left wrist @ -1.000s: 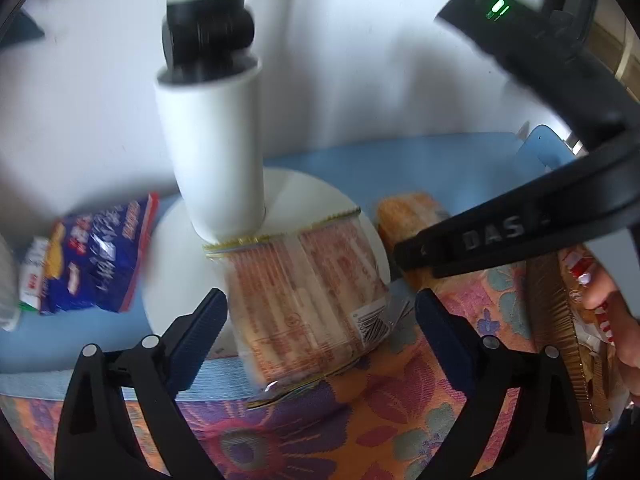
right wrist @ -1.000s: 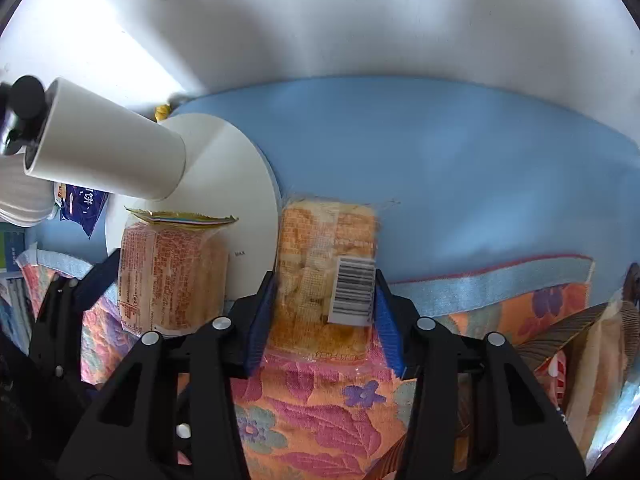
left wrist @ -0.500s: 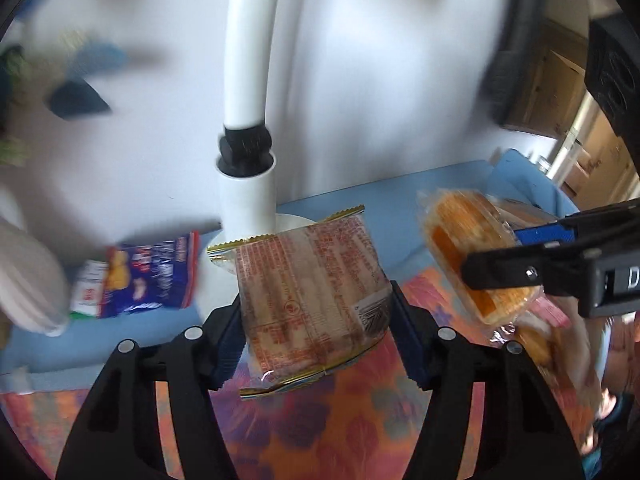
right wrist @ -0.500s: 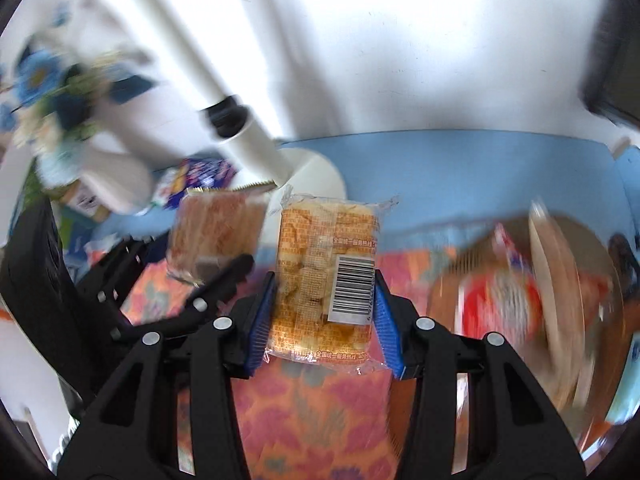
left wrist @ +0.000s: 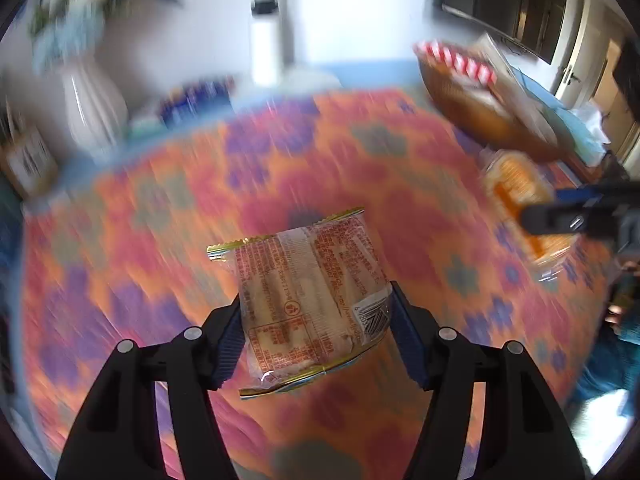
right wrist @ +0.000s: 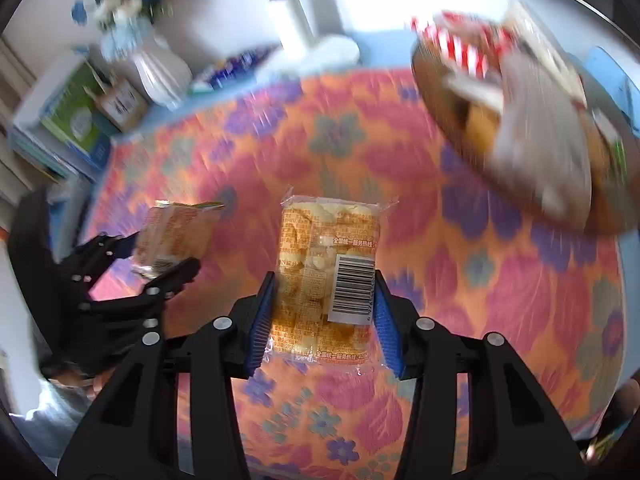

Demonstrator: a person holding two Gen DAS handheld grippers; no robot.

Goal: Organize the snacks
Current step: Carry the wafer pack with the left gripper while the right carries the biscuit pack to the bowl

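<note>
My left gripper [left wrist: 316,326] is shut on a clear packet of pale wafer sticks with red print [left wrist: 308,292], held in the air over the flowered tablecloth [left wrist: 280,160]. My right gripper [right wrist: 322,312] is shut on a clear packet of orange puffed snacks with a barcode label [right wrist: 326,276], also held above the cloth. Each view shows the other gripper too: the right gripper [left wrist: 568,216] with its orange packet [left wrist: 516,180] at the right edge, the left gripper [right wrist: 156,272] with the wafer packet [right wrist: 176,232] at the left. A brown basket [right wrist: 452,108] with several snacks stands at the back right.
A white lamp post on a round base [right wrist: 320,48] stands at the back, with a blue snack bag [right wrist: 236,66] and a white vase of flowers [right wrist: 156,68] to its left. Boxes [right wrist: 76,116] sit at the far left. The basket [left wrist: 480,108] is blurred by motion.
The left gripper shut on the wafer packet and lifted it off the lamp base. Both grippers carried their packets back from the lamp, out over the flowered cloth.
</note>
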